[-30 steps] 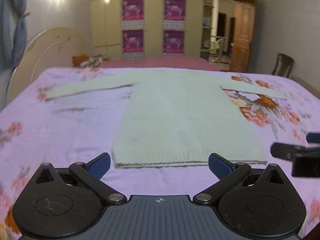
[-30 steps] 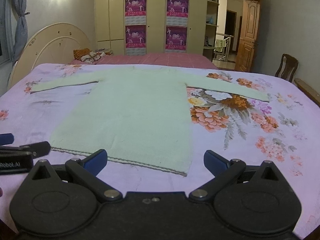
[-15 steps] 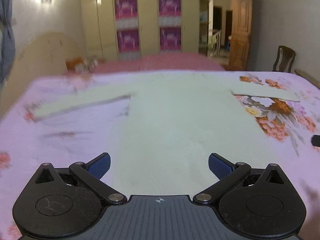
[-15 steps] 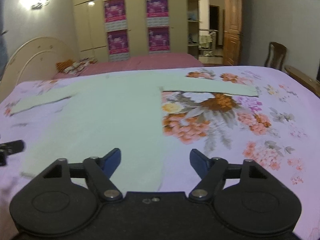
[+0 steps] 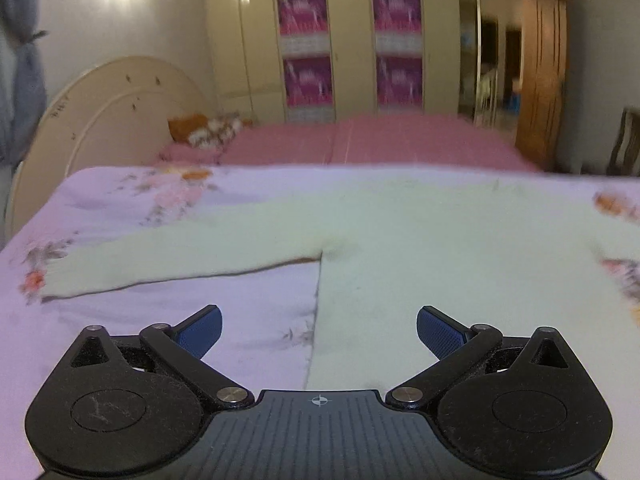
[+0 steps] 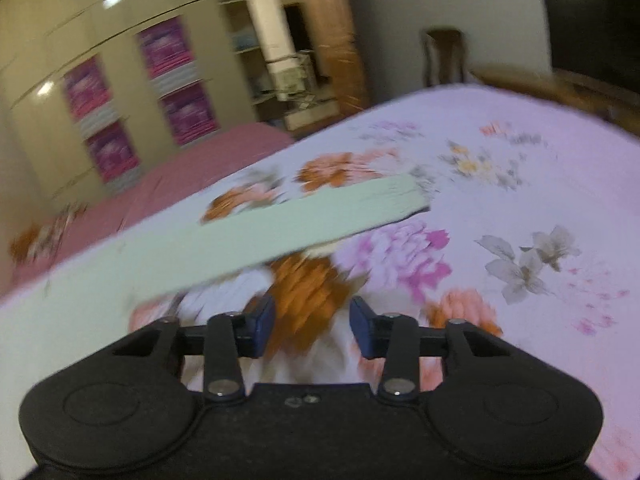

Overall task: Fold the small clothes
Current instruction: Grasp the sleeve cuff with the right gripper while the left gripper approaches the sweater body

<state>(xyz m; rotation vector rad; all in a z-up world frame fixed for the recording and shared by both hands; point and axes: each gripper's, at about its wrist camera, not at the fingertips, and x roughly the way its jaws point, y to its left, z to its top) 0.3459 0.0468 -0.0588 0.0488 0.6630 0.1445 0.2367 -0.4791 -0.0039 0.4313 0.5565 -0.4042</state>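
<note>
A pale green knitted sweater (image 5: 440, 248) lies flat on the floral lilac bedspread (image 5: 132, 320), sleeves spread out. My left gripper (image 5: 318, 328) hovers open over the sweater's left side edge, below the armpit, with nothing between its blue pads. The left sleeve (image 5: 180, 256) stretches away to the left. In the right wrist view, the right sleeve (image 6: 312, 216) runs across the bedspread (image 6: 520, 168), its cuff toward the right. My right gripper (image 6: 312, 320) is tilted, just short of that sleeve, its jaws closing with only floral cloth beneath the gap.
A second bed with a pink cover (image 5: 380, 140) stands behind, with a rounded cream headboard (image 5: 112, 120) at left. Wardrobes with pink posters (image 5: 308, 44) line the back wall. A wooden chair (image 6: 444, 56) and a doorway (image 6: 308, 36) are at right.
Both grippers have travelled up the sweater from its hem toward the sleeves. The right gripper has rolled and its jaws have narrowed. The left jaws stay wide.
</note>
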